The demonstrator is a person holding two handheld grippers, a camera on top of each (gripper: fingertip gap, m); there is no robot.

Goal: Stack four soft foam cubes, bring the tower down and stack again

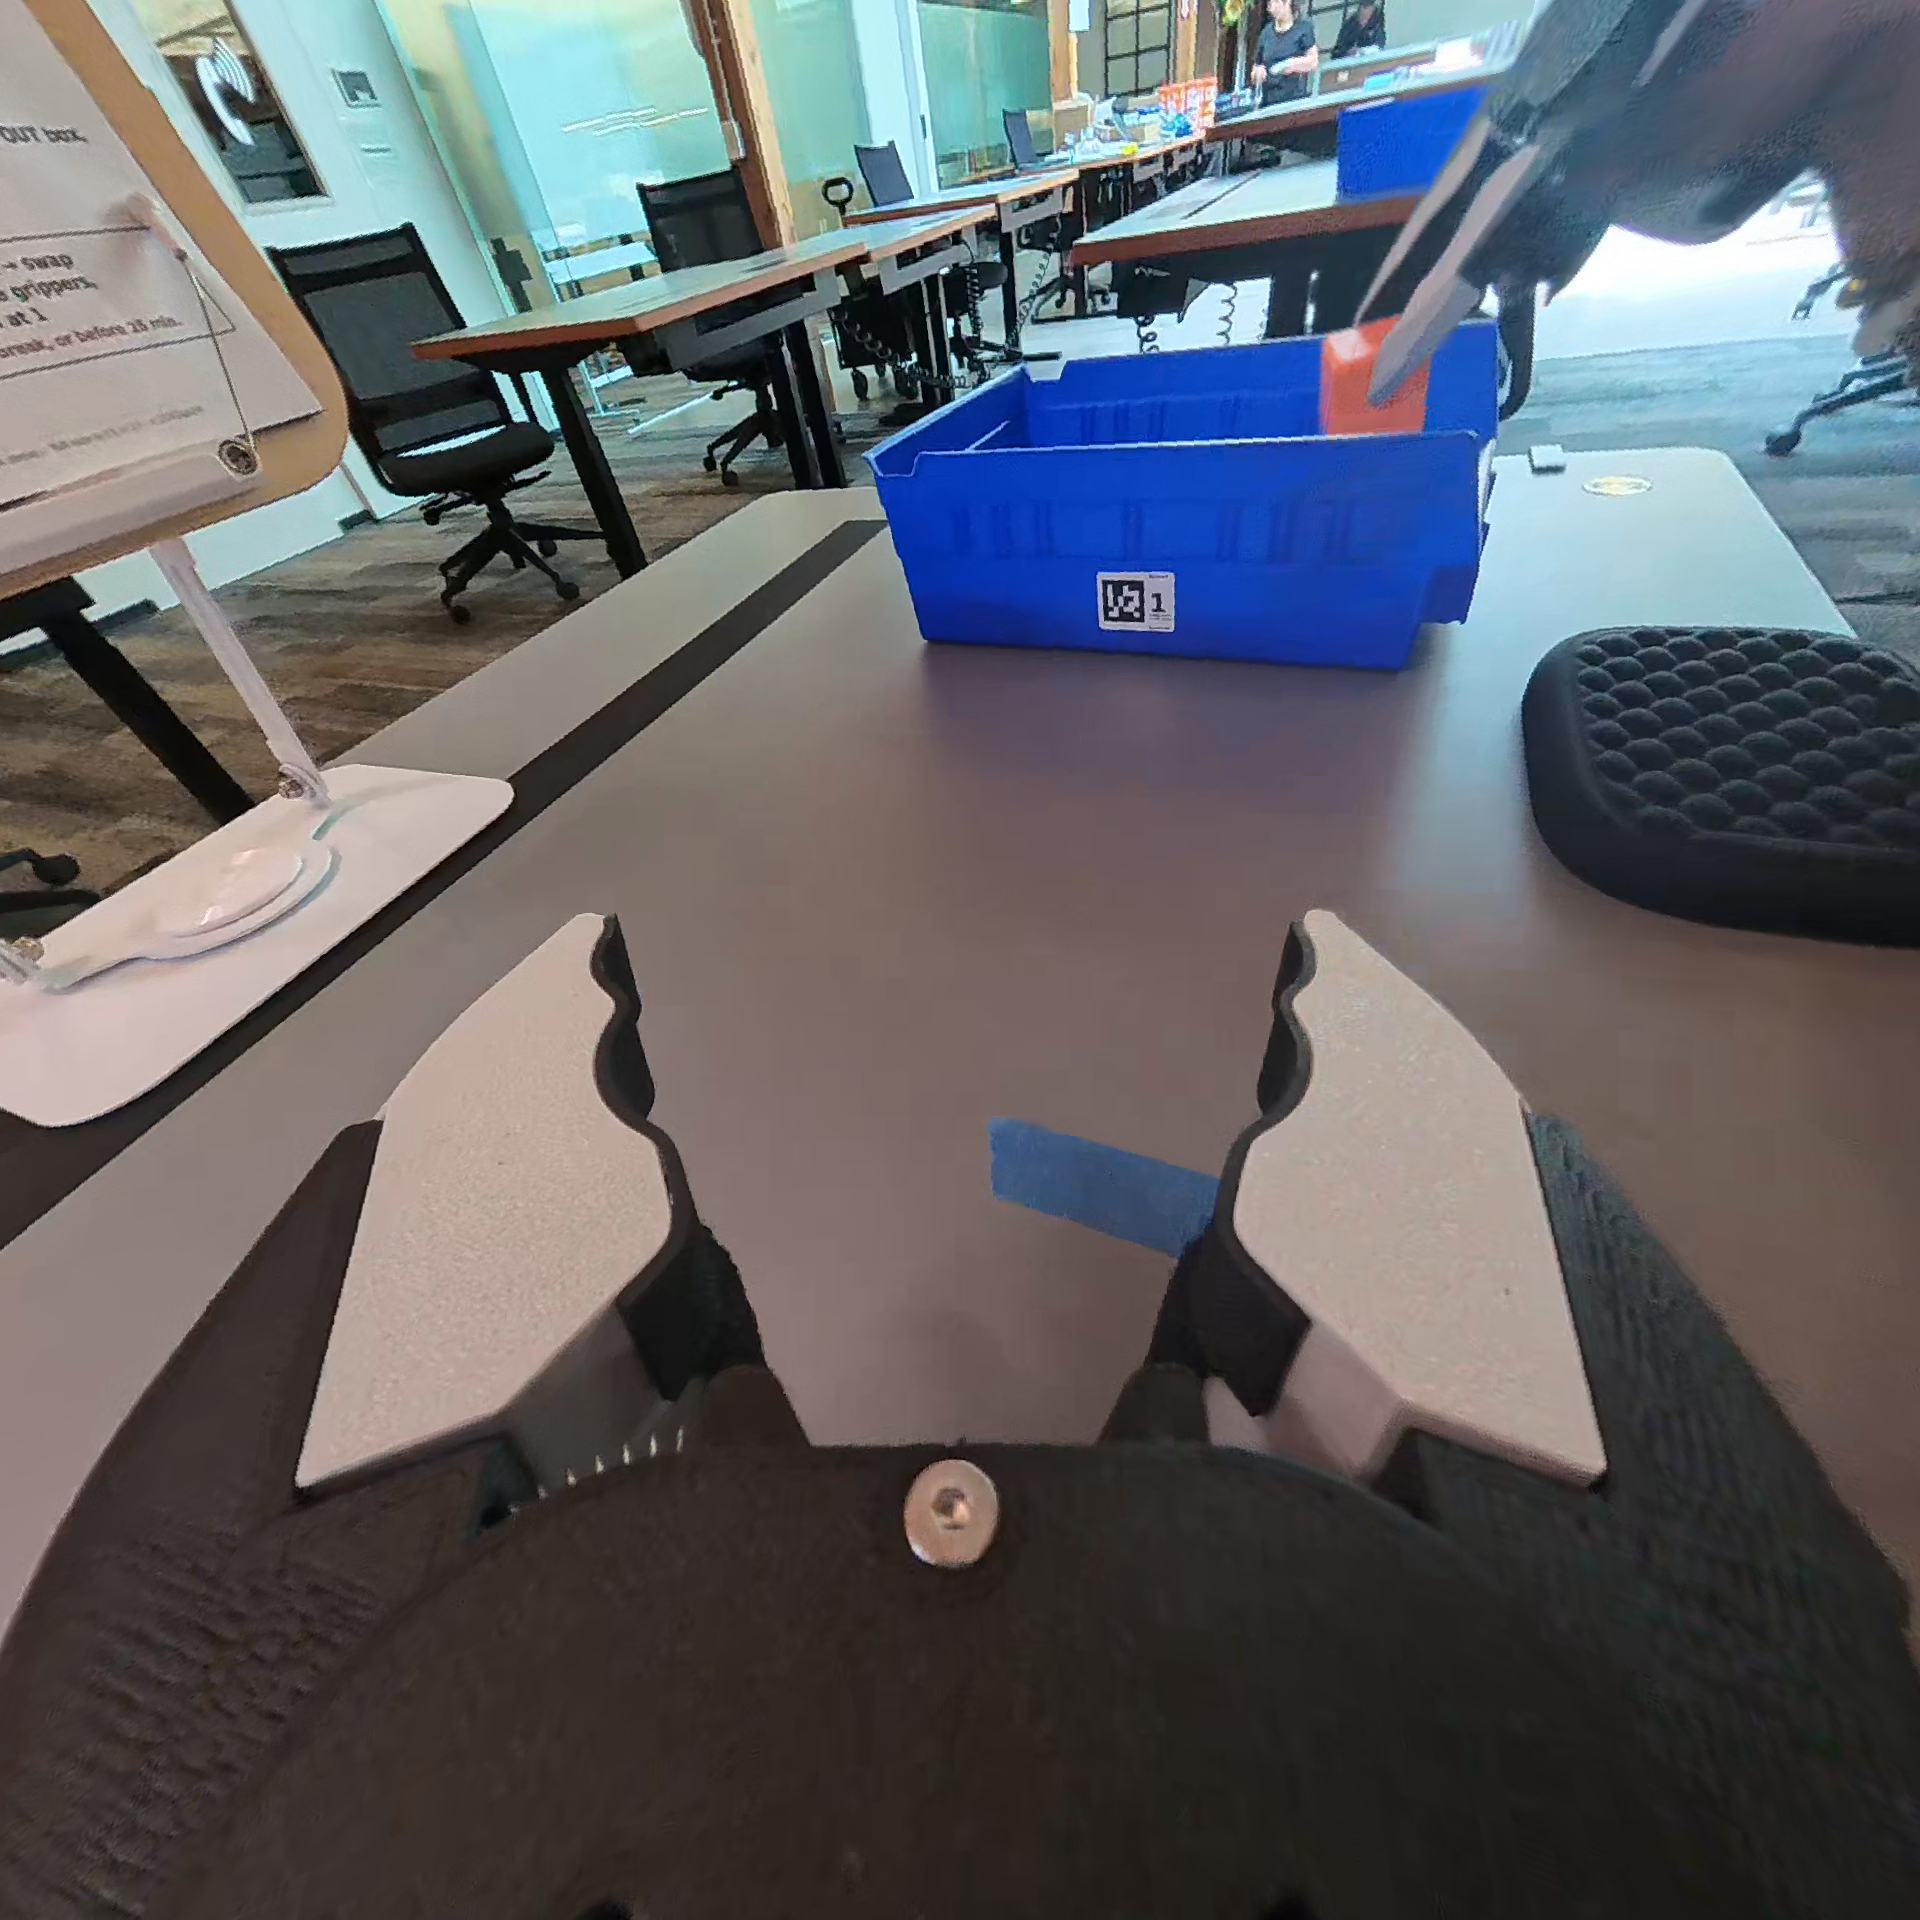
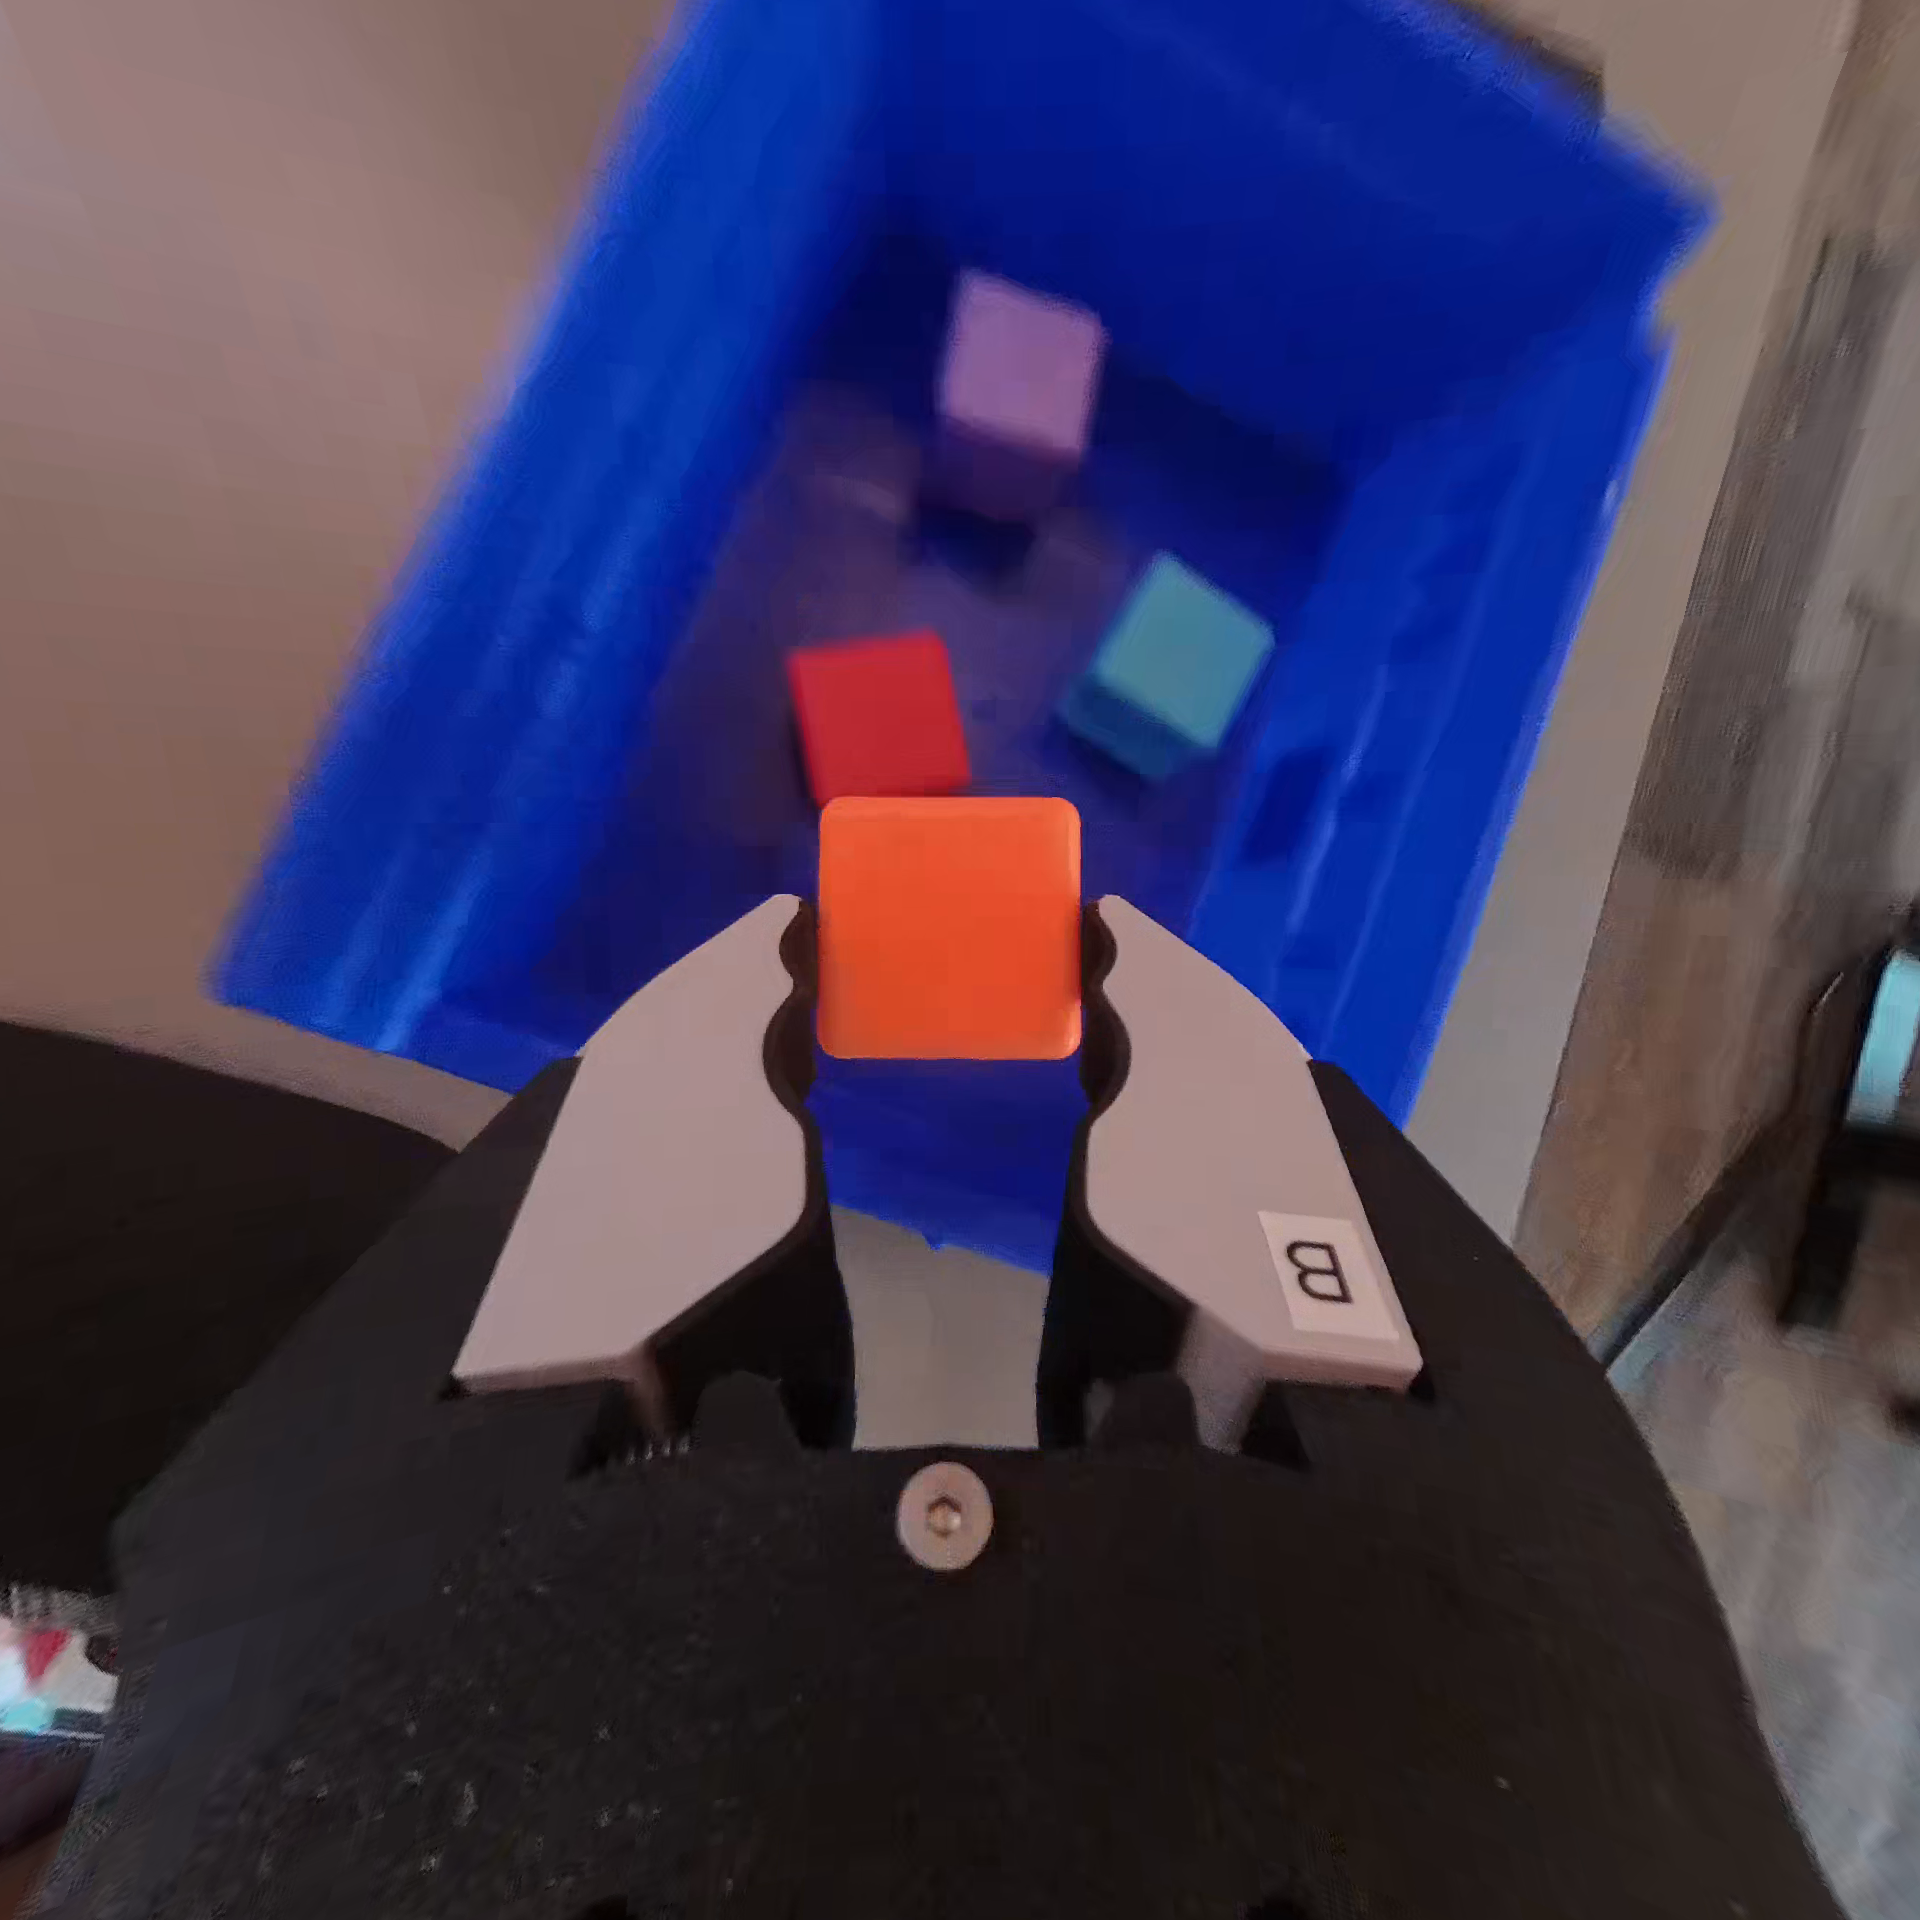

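Observation:
My right gripper (image 2: 948, 914) is shut on an orange foam cube (image 2: 948, 930) and holds it above the blue bin (image 2: 468, 644). Inside the bin lie a red cube (image 2: 878, 717), a teal cube (image 2: 1169, 665) and a purple cube (image 2: 1023, 384). In the left wrist view the right gripper (image 1: 1387, 364) holds the orange cube (image 1: 1351, 390) over the right end of the blue bin (image 1: 1184, 520). My left gripper (image 1: 951, 940) is open and empty, low over the grey table (image 1: 935, 831), well in front of the bin.
A strip of blue tape (image 1: 1101, 1184) lies on the table between my left fingers. A white sign stand (image 1: 239, 883) is at the left. A black honeycomb cushion (image 1: 1735, 779) lies at the right. Desks and office chairs stand behind the table. The left gripper's tips are roughly 40 cm from the right gripper's.

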